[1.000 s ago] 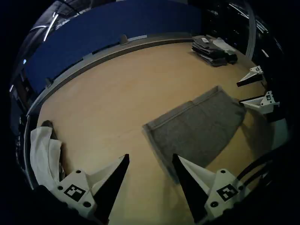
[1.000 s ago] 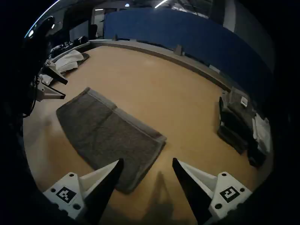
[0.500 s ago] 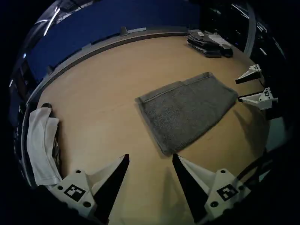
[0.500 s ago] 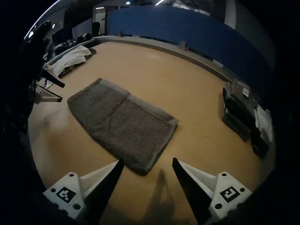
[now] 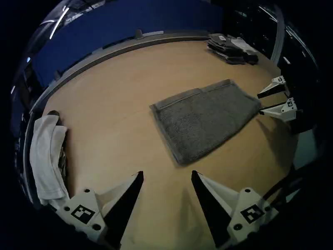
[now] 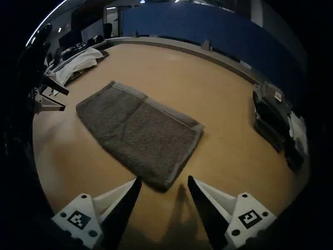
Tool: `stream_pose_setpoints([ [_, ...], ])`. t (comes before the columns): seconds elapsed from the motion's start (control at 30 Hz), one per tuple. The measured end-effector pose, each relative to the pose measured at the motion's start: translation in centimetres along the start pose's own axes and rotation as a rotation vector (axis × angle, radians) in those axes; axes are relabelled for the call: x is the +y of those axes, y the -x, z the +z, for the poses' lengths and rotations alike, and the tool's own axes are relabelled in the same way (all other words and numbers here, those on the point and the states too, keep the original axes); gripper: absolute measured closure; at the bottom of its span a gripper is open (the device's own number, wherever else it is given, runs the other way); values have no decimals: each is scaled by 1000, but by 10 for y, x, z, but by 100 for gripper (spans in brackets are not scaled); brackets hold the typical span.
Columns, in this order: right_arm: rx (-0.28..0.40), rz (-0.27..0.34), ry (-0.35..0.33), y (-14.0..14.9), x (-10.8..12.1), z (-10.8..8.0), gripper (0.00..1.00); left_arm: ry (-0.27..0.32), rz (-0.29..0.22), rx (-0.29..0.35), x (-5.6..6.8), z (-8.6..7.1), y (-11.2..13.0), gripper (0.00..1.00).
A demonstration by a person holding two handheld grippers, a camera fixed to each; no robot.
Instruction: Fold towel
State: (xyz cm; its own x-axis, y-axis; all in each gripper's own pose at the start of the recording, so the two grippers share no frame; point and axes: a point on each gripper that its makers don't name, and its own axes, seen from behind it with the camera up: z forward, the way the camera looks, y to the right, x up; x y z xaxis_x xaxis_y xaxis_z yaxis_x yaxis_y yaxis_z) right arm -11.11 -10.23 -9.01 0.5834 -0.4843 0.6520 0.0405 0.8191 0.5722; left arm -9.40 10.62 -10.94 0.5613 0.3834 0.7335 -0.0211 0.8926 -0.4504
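I have pulled my left gripper (image 5: 166, 173) and right gripper (image 6: 163, 178) back, both spread and empty. The towel (image 5: 206, 118) lies flat on the counter (image 5: 116, 104) between them, so this fold seems done.

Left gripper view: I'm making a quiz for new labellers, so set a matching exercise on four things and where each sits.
1 towel
2 white cloth
3 dark stack
4 right gripper

a far corner of the table
b table edge, left of the view
c mid-table, lying flat
d open, by the towel's right end

Pairs: 1-c, 2-b, 3-a, 4-d
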Motion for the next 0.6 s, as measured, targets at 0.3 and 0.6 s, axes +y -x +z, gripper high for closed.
stream_pose_setpoints([
  [0.3,-25,14,-20,5,-3,1,60,1,2,0,3,-2,3,15],
  [0.6,-30,14,-13,11,-3,2,89,3,-1,-3,6,-2,5,15],
])
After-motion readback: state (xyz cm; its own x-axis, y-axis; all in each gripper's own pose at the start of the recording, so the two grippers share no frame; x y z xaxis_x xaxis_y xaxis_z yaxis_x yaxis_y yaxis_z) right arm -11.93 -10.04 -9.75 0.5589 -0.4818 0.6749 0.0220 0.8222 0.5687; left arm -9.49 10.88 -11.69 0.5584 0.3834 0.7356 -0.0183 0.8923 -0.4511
